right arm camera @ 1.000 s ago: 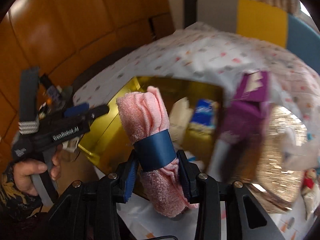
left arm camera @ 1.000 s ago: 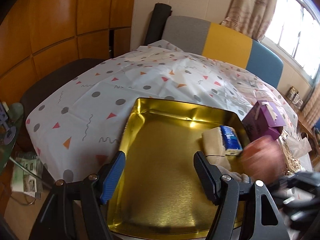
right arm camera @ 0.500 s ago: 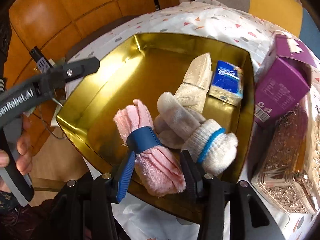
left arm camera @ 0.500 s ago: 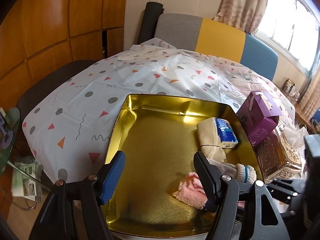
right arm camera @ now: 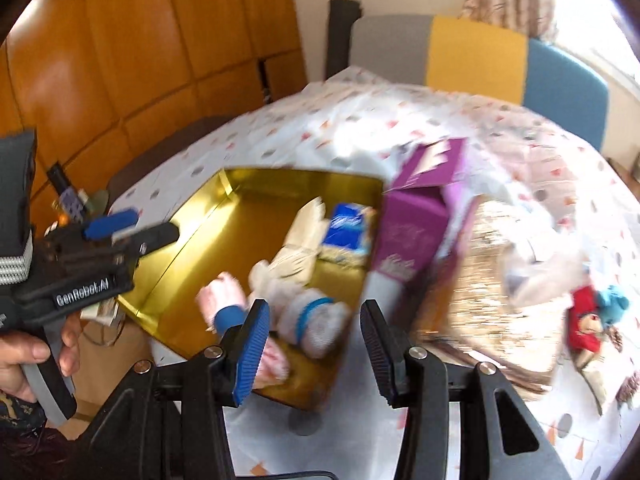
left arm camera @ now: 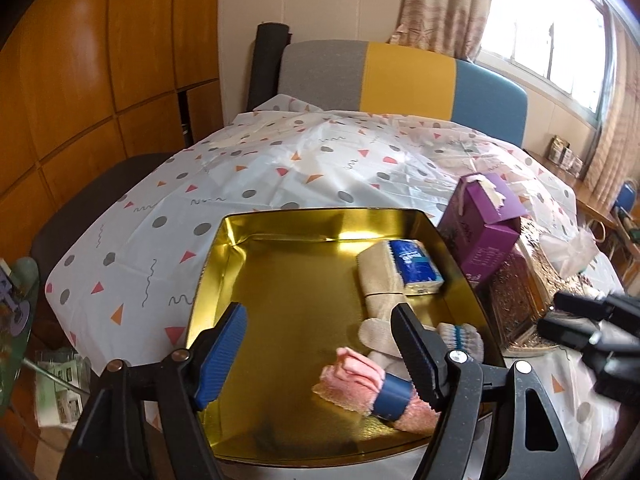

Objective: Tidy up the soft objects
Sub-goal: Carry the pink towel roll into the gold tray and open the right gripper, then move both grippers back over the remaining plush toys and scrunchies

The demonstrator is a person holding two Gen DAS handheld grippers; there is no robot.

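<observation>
The pink rolled towel (left arm camera: 374,388) with its blue band now lies in the gold tray (left arm camera: 280,320), released a moment ago; one more soft item stored. The right gripper (right arm camera: 310,346) is empty, parted; the left gripper (left arm camera: 320,344) opening wide, empty. The tray's left half stays free; a purple box (left arm camera: 482,236) crowds its right rim.

Home living or dining room: wood-panelled wall (left arm camera: 100,80); table under patterned tablecloth (left arm camera: 280,168); grey-yellow-blue upholstered bench (left arm camera: 404,76); curtained window (left arm camera: 556,28); household clutter beside gold tray (left arm camera: 280,320).
</observation>
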